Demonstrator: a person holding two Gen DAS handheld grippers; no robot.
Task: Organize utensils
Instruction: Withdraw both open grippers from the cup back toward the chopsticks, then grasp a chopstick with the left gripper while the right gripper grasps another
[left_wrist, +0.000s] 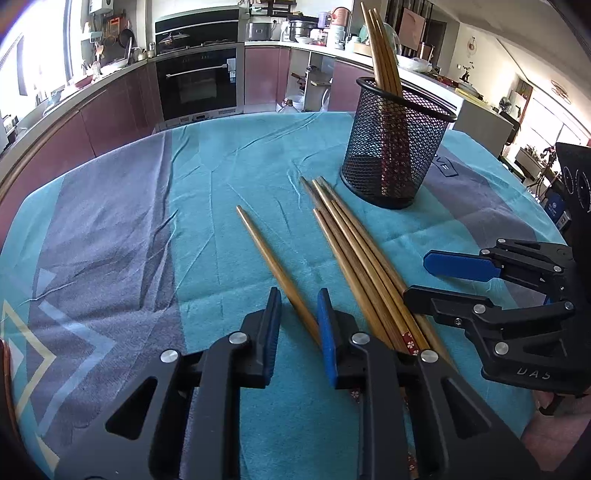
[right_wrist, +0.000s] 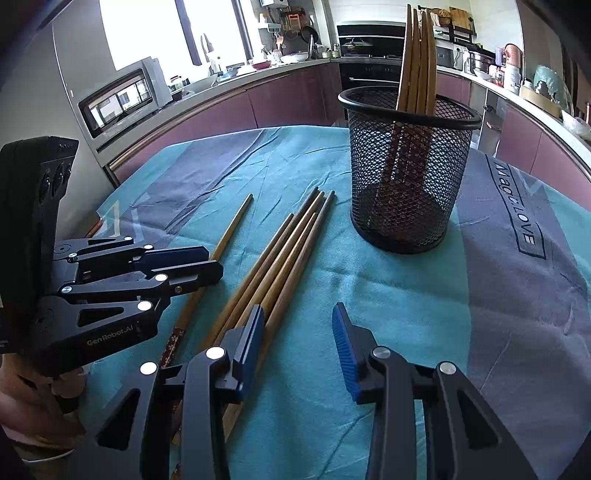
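- Chopsticks: a loose bundle (right_wrist: 280, 266) lies on the teal tablecloth (right_wrist: 369, 295), a single chopstick (left_wrist: 275, 273) apart at its nine o'clock for a separate pick.
- Mesh holder (right_wrist: 406, 166), at one o'clock, already stands four upright.
- Left gripper (left_wrist: 297, 325) straddles the single stick, jaws narrowed, not visibly clamped.
- Right gripper (right_wrist: 299, 332) is apart, one pad beside the bundle.

Right claw (right_wrist: 299, 332) stands open beside the loose chopsticks (right_wrist: 280, 258) on the cloth-covered surface (right_wrist: 406, 295). Mesh holder (right_wrist: 408, 166) stands upright, holding more chopsticks.
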